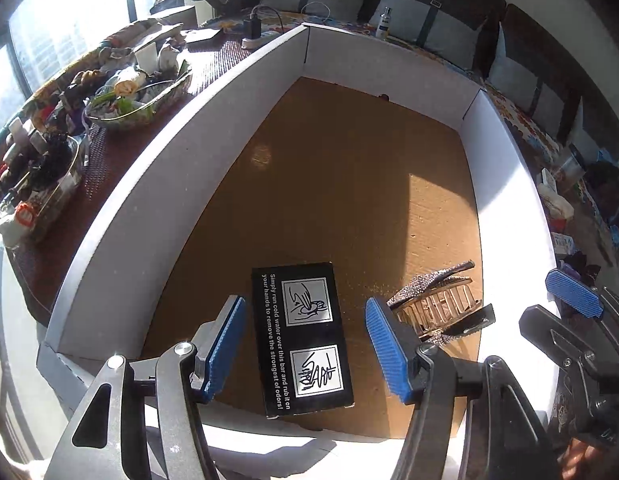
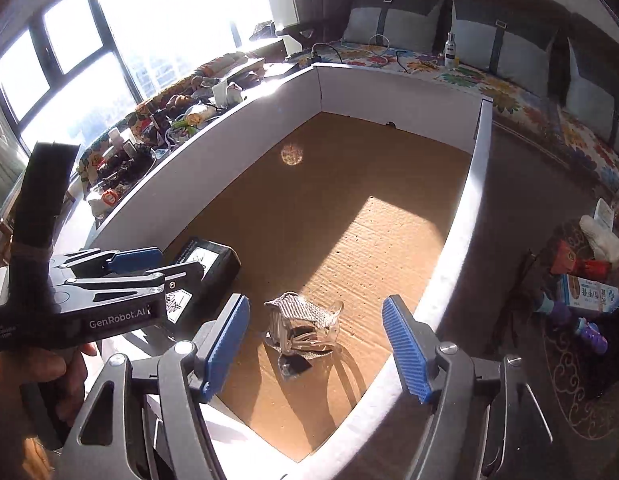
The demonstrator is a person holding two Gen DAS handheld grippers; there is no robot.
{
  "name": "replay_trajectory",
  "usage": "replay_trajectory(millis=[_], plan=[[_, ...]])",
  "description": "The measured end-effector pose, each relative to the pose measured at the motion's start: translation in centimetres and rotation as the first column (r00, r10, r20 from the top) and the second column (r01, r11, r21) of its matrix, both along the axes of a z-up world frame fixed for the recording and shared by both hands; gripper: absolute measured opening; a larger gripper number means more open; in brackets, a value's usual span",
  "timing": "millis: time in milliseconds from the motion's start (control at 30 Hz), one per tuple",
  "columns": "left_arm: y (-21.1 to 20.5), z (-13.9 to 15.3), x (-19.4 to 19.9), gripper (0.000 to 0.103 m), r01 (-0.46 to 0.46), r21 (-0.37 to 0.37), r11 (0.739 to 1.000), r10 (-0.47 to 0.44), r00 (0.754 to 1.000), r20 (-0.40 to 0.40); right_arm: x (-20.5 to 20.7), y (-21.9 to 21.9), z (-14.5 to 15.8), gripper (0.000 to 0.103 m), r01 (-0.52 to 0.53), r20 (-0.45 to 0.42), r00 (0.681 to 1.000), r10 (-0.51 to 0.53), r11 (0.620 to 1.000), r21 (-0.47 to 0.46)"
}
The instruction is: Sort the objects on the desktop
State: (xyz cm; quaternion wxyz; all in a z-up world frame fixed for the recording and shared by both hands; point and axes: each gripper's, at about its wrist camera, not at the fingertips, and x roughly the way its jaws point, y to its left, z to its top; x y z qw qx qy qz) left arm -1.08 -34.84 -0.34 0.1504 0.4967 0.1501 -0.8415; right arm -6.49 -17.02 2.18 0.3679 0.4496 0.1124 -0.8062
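Note:
A large white-walled cardboard box [image 1: 157, 184] with a brown floor lies under both grippers; it also shows in the right wrist view [image 2: 449, 240]. A black printed box [image 1: 303, 340] lies flat on its floor, also visible in the right wrist view [image 2: 209, 260]. A glittery gold hair claw clip [image 1: 437, 304] lies beside it, seen in the right wrist view too [image 2: 305, 324]. My left gripper [image 1: 305, 352] is open and empty, just above the black box. My right gripper [image 2: 315, 344] is open and empty, above the hair clip.
A glass dish [image 1: 141, 96] of clutter and other small items stand on a dark mat left of the box. Medicine boxes and small objects [image 2: 585, 288] lie on the right. A bottle [image 2: 451, 50] and cables lie on the floral bench behind.

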Motion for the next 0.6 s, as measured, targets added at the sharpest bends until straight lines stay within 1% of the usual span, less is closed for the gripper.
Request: replay_trajectory(millis=[33,100,167,200,233,267,300,333,400,467,500,533,600], plan=[[0.3,0.6,0.2,0.065,0.000,-0.013,1.000,0.000,1.000,-0.019,0.0,0.7,0.2,0.071,0.004,0.007,1.000,-0.004,1.000,-0.026],[1.8,2.0,0.6,0.065,0.021,-0.031,0.999,-0.023,0.998,-0.060,0.6,2.6,1.5,0.076,0.025,-0.026,0.999,-0.027,0.997,-0.068],[4.1,3.5,0.7,0.065,0.070,-0.045,0.996,-0.075,0.992,-0.101,1.5,5.5,3.0,0.090,0.040,-0.093,0.994,-0.050,0.993,-0.112],[5.6,4.3,0.9,0.065,0.103,-0.052,0.993,-0.109,0.987,-0.122,2.0,7.2,3.4,0.093,0.055,-0.132,0.989,-0.071,0.990,-0.127],[7.3,5.0,1.1,0.065,0.139,-0.055,0.989,-0.146,0.979,-0.141,2.4,8.9,3.9,0.100,0.078,-0.171,0.980,-0.101,0.988,-0.135],[9.1,5.7,1.3,0.065,0.179,-0.051,0.982,-0.185,0.969,-0.163,2.8,10.9,3.8,0.103,0.107,-0.203,0.970,-0.134,0.985,-0.136],[11.1,6.3,1.5,0.066,0.223,-0.040,0.974,-0.226,0.956,-0.189,2.9,13.0,3.5,0.103,0.139,-0.226,0.960,-0.167,0.981,-0.134],[13.2,6.9,1.7,0.068,0.269,-0.025,0.963,-0.268,0.939,-0.214,3.2,15.2,3.0,0.103,0.171,-0.240,0.950,-0.198,0.977,-0.127],[17.5,7.5,2.1,0.081,0.358,-0.001,0.934,-0.347,0.904,-0.252,3.1,19.9,1.1,0.103,0.248,-0.249,0.932,-0.264,0.964,-0.091],[22.0,7.1,2.2,0.087,0.436,0.019,0.900,-0.416,0.869,-0.268,2.3,24.3,-1.7,0.103,0.334,-0.237,0.915,-0.327,0.942,-0.013],[24.0,6.5,2.0,0.090,0.467,0.032,0.884,-0.443,0.858,-0.261,2.0,26.4,-3.0,0.103,0.371,-0.226,0.907,-0.356,0.928,0.027],[25.8,5.4,1.5,0.090,0.488,0.042,0.872,-0.465,0.852,-0.241,1.8,28.6,-4.3,0.103,0.406,-0.215,0.897,-0.386,0.912,0.056],[28.8,2.2,0.4,0.090,0.502,0.051,0.863,-0.486,0.855,-0.180,1.7,32.5,-6.3,0.103,0.474,-0.205,0.869,-0.450,0.877,0.085]])
